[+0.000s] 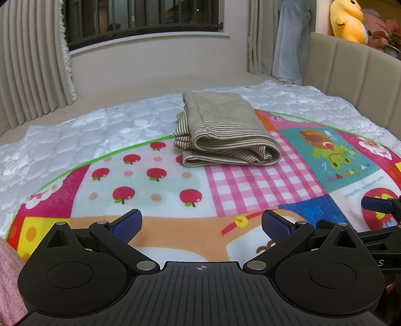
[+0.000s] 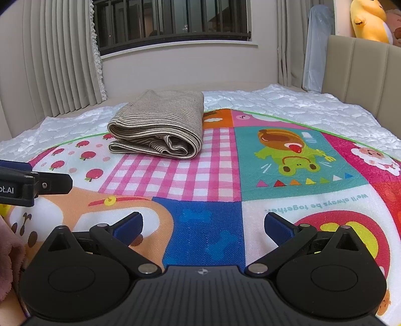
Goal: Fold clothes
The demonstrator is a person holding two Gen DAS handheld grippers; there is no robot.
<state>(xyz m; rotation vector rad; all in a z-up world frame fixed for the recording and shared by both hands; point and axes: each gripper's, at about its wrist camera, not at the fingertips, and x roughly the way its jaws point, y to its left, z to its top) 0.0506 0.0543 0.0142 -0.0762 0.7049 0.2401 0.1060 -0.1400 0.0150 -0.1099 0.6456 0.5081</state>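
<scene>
One folded striped garment (image 1: 223, 130) on the bed, and only one: beige with thin brown stripes, folded over in several layers, lying half on the colourful play mat (image 1: 263, 180) and half on the white quilted mattress cover (image 1: 87, 133). Two grippers in play. The left gripper (image 1: 201, 224) has its blue pads spread wide with nothing between them; the right gripper (image 2: 203, 225) likewise, jaws well apart and empty.

Two plush toys up at 1 o'clock in the left wrist view, a yellow one (image 1: 347, 20) and a pink one (image 1: 376, 27) behind it, both cut off by the frame edge. A pink fuzzy cloth (image 1: 10, 275) pokes in at 8 o'clock, mostly out of frame, so I cannot tell what it is. The mat's printed lettering is only partly readable.

From the left gripper, the garment sits at 12 o'clock, well apart from the pads, with open mat between. From the right gripper it lies towards 11 o'clock (image 2: 158, 125), again well clear. Both grippers sit low at the mat's near edge, side by side.
</scene>
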